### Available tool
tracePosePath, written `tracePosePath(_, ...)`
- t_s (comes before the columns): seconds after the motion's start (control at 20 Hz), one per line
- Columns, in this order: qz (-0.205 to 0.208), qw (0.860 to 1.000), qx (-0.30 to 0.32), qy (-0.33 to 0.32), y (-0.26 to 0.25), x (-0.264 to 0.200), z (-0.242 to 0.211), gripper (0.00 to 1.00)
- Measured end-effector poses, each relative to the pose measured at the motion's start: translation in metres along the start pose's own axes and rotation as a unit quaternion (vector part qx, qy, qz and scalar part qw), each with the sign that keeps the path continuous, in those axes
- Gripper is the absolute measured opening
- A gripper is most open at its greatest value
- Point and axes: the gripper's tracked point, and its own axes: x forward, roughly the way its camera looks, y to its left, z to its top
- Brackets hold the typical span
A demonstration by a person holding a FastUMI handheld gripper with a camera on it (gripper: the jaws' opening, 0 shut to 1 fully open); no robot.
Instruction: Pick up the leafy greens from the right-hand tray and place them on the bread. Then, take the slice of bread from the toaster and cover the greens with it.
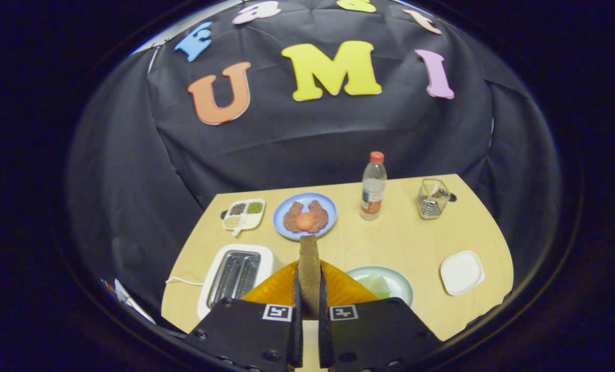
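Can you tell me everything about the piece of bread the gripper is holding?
The brown slice of bread stands upright on its edge, so you see its thin, crumbly side with a darker crust at the top. The black two-finger gripper is shut on it, one finger pressing each flat face. It is lifted above the orange plate, right of the white toaster, whose slots look empty. Its lower end is hidden between the fingers.

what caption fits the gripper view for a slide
Gripper shut on bread slice, held above orange plate beside toaster.
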Motion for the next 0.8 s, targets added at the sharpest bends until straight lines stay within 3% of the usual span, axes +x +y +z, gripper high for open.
tracePosePath(0.5, -0.010, 0.995, 0.042, 0.093, -0.047, 0.060, -0.069, 0.12)
tracePosePath(0.8, -0.005, 0.994, 0.046, 0.098, -0.062, 0.073, -0.076, 0.12)
